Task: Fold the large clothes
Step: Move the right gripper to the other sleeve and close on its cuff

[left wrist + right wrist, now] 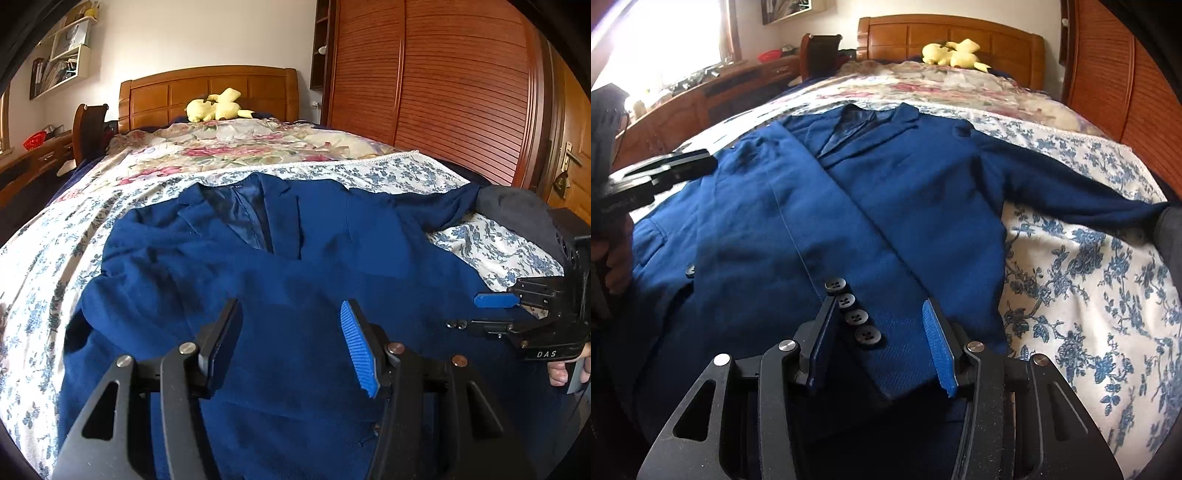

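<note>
A large blue blazer (295, 280) lies face up on the bed, collar toward the headboard; it also fills the right wrist view (908, 192). One sleeve is folded across its front, and its cuff with several black buttons (857, 317) lies between my right gripper's fingers. The other sleeve (1071, 192) stretches out to the right. My left gripper (291, 332) is open, just above the blazer's lower body, holding nothing. My right gripper (882, 336) is open around the folded sleeve's cuff, not closed on it. It shows from the side in the left wrist view (476, 314).
The bed carries a blue-flowered white sheet (1089, 288) and a pink floral quilt (236, 147). A yellow plush toy (218, 105) sits by the wooden headboard (207, 88). A wooden wardrobe (443, 92) stands on the right, a desk (713, 92) on the left.
</note>
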Demonstrator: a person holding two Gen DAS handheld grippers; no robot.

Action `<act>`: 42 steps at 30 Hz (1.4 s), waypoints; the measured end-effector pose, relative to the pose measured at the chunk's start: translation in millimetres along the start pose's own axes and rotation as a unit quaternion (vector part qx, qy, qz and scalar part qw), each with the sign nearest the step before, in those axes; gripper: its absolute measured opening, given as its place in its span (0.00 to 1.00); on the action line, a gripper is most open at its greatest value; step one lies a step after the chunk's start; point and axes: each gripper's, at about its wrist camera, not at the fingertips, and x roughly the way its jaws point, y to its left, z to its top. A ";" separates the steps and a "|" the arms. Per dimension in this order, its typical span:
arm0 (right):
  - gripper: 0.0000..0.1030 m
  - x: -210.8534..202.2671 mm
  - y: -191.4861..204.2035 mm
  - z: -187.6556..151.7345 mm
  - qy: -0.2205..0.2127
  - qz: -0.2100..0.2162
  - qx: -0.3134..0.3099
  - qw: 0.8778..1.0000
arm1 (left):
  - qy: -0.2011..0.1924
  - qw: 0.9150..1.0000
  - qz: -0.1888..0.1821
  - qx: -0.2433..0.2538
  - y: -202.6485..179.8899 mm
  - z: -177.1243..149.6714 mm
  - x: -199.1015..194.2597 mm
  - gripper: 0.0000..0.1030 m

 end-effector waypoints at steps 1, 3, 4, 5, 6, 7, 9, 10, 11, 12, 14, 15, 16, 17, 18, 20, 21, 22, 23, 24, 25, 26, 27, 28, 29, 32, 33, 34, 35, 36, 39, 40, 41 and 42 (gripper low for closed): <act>0.46 0.2 0.0 -0.3 -0.001 0.000 0.001 1.000 | -0.003 1.000 -0.001 -0.001 0.2 -0.9 -0.2 0.53; 0.46 0.0 -0.1 -0.8 -0.002 0.000 0.002 1.000 | -0.008 1.000 -0.001 -0.002 0.2 -3.4 -1.9 0.53; 0.46 0.0 -0.2 -0.8 -0.002 0.000 0.003 1.000 | -0.010 1.000 0.000 -0.001 0.0 -3.9 -1.8 0.53; 0.46 -1.1 -0.2 -0.7 -0.002 -0.001 0.003 1.000 | -0.011 1.000 0.000 0.000 -0.4 -4.0 -2.1 0.53; 0.46 -2.8 0.0 -0.4 -0.003 -0.004 0.003 1.000 | -0.012 1.000 0.000 0.001 -0.8 -3.9 -2.2 0.53; 0.46 -4.0 0.1 0.6 -0.004 -0.007 0.004 1.000 | -0.013 1.000 -0.001 0.002 -1.5 -4.3 -2.4 0.53; 0.47 -11.3 -3.0 2.7 -0.006 -0.010 0.008 1.000 | -0.013 1.000 -0.003 0.003 -1.7 -4.8 -2.2 0.53; 0.49 -14.1 -5.1 4.2 -0.007 -0.011 0.010 1.000 | -0.013 1.000 -0.004 0.003 -1.5 -4.8 -2.2 0.53; 0.55 -18.8 -8.8 6.5 -0.010 -0.015 0.011 1.000 | -0.013 1.000 -0.005 0.002 -1.2 -5.0 -2.6 0.53; 0.59 -22.1 -12.0 8.6 -0.013 -0.019 0.011 1.000 | -0.014 1.000 -0.007 0.002 -1.6 -4.6 -3.1 0.53; 0.63 -31.5 -21.1 14.3 -0.026 -0.036 0.010 0.999 | -0.015 1.000 -0.009 0.002 -1.5 -4.5 -3.6 0.53; 0.65 -35.6 -27.2 18.0 -0.031 -0.047 0.013 0.998 | -0.016 1.000 -0.009 0.002 -1.4 -4.4 -3.6 0.53; 0.66 -39.3 -35.9 22.2 -0.035 -0.056 0.021 0.998 | -0.016 1.000 -0.010 0.002 -1.3 -4.5 -3.7 0.53; 0.66 -41.9 -44.3 25.8 -0.038 -0.061 0.028 0.997 | -0.016 1.000 -0.012 0.002 -1.0 -4.7 -4.0 0.53; 0.67 -45.0 -55.0 30.8 -0.042 -0.069 0.037 0.996 | -0.017 1.000 -0.012 0.002 -1.2 -4.9 -4.2 0.53; 0.67 -49.1 -72.8 38.3 -0.047 -0.086 0.044 0.994 | -0.018 1.000 -0.013 0.001 -0.7 -5.1 -4.9 0.53; 0.67 -49.8 -83.4 43.5 -0.047 -0.099 0.044 0.993 | -0.018 1.000 -0.013 0.001 -0.6 -5.0 -5.0 0.53; 0.67 -50.6 -92.7 47.9 -0.048 -0.111 0.045 0.992 | -0.018 1.000 -0.013 0.001 -0.6 -5.0 -4.9 0.53; 0.67 -51.2 -102.6 51.9 -0.049 -0.121 0.050 0.990 | -0.016 1.000 -0.012 0.001 -0.5 -5.1 -4.7 0.53; 0.67 -51.0 -114.7 56.9 -0.049 -0.133 0.057 0.988 | -0.016 1.000 -0.012 0.001 -0.4 -5.3 -4.7 0.53; 0.67 -50.5 -125.9 61.5 -0.049 -0.141 0.065 0.987 | -0.015 1.000 -0.012 0.001 -0.3 -5.4 -4.8 0.53; 0.67 -50.2 -137.6 66.1 -0.049 -0.149 0.072 0.985 | -0.014 1.000 -0.012 0.001 -0.6 -5.5 -5.1 0.53; 0.67 -50.5 -146.6 68.9 -0.051 -0.157 0.077 0.983 | -0.015 1.000 -0.011 0.001 -0.7 -5.3 -5.1 0.53; 0.67 -48.7 -157.8 73.4 -0.051 -0.166 0.083 0.981 | -0.015 1.000 -0.011 0.002 -0.8 -5.3 -5.1 0.53; 0.68 -46.7 -167.9 77.0 -0.049 -0.170 0.091 0.980 | -0.015 1.000 -0.011 0.002 -0.7 -5.1 -4.9 0.53; 0.68 -35.8 -196.2 85.2 -0.040 -0.184 0.116 0.975 | -0.015 1.000 -0.010 0.004 -0.3 -5.1 -4.5 0.53; 0.68 -30.1 -207.4 87.2 -0.036 -0.187 0.130 0.973 | -0.015 1.000 -0.010 0.003 -0.6 -5.0 -4.3 0.53; 0.68 -26.1 -215.4 87.8 -0.031 -0.186 0.139 0.972 | -0.015 1.000 -0.011 0.003 -0.8 -5.0 -4.2 0.53; 0.68 -21.9 -221.7 87.6 -0.027 -0.189 0.148 0.970 | -0.014 1.000 -0.010 0.003 -0.8 -5.0 -4.2 0.53; 0.68 -15.3 -230.1 87.9 -0.023 -0.188 0.161 0.969 | -0.014 1.000 -0.010 0.003 -0.7 -5.1 -4.0 0.53; 0.68 2.1 -246.1 86.5 -0.005 -0.188 0.189 0.964 | -0.012 1.000 -0.009 0.005 -1.9 -5.7 -2.9 0.53; 0.68 6.6 -249.1 86.0 -0.002 -0.188 0.196 0.962 | -0.012 1.000 -0.009 0.005 -2.0 -5.7 -3.1 0.53; 0.68 10.6 -252.4 85.9 0.000 -0.189 0.203 0.961 | -0.012 1.000 -0.009 0.006 -1.8 -5.9 -3.5 0.53; 0.68 15.9 -257.0 85.3 0.005 -0.194 0.213 0.958 | -0.012 1.000 -0.010 0.006 -2.3 -5.8 -3.6 0.53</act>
